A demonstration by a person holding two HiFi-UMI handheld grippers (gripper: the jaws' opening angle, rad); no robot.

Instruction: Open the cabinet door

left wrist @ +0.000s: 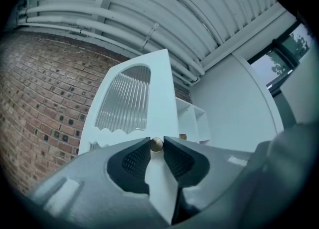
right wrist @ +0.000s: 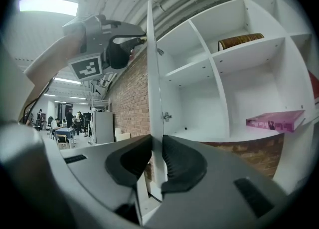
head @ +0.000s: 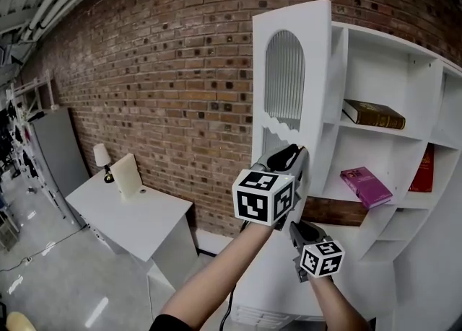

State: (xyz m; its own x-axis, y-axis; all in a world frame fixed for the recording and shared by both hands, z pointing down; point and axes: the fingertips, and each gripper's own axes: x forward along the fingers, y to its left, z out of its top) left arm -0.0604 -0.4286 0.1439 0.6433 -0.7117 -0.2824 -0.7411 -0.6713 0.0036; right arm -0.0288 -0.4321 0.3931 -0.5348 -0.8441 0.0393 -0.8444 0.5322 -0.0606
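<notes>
The white cabinet (head: 390,91) stands against the brick wall with its door (head: 289,70) swung out toward me; the door has an arched ribbed glass pane (left wrist: 124,101). My left gripper (head: 297,155) is shut on the small brass door knob (left wrist: 156,144), which sits between its pads. The left gripper (right wrist: 139,41) also shows high on the door's outer side in the right gripper view. Lower down, my right gripper (head: 294,223) clamps the door's free edge (right wrist: 155,123), the panel running between its pads (right wrist: 172,160). A hinge (right wrist: 167,117) shows inside.
On the open shelves lie a brown book (head: 373,114), a pink book (head: 366,185) and a red book (head: 424,169). Left of the cabinet stands a white desk (head: 130,214) with a small lamp (head: 102,158), and a grey locker (head: 54,156) further left. People sit far off (right wrist: 60,125).
</notes>
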